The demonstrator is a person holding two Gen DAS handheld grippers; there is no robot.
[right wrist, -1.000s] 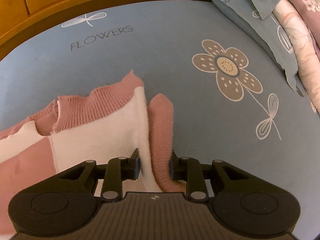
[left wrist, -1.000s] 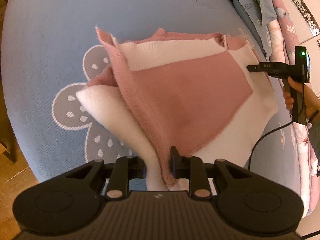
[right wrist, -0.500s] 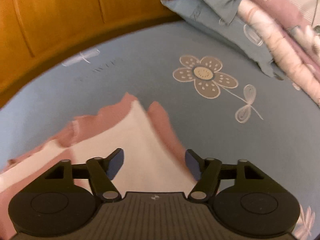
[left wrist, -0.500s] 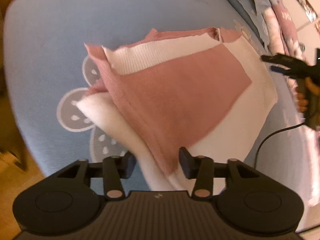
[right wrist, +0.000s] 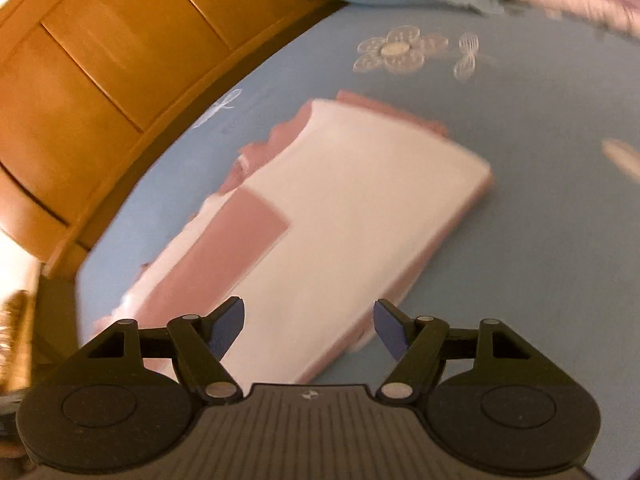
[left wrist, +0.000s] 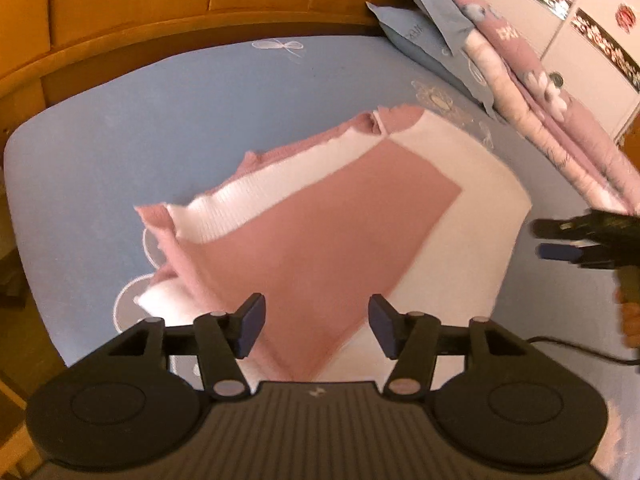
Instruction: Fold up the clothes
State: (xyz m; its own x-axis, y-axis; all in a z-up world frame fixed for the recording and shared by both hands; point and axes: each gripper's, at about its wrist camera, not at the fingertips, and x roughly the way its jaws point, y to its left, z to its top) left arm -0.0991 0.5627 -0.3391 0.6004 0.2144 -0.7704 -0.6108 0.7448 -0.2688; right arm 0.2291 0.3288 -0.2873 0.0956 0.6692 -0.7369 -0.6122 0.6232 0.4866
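Blue bedsheet (left wrist: 120,128) bears blurred sweater (left wrist: 320,232); both tongs (left wrist: 316,324) (right wrist: 308,330) spread, empty.

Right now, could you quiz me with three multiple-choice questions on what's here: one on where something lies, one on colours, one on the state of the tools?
1. Where does the sweater lie?
A. on the blue bed sheet
B. on a wooden floor
C. in a basket

2. What colours is the sweater?
A. green and black
B. pink and white
C. all blue

3. How do the left tool and the right tool stand?
A. both clamped on cloth
B. one clamped, one open
C. both open, gripping nothing

Answers: 1 A, the sheet with flower prints shows all round it. 2 B, a pink panel sits beside white ones. 3 C, the fingers stand apart above the sweater, having just been opening.
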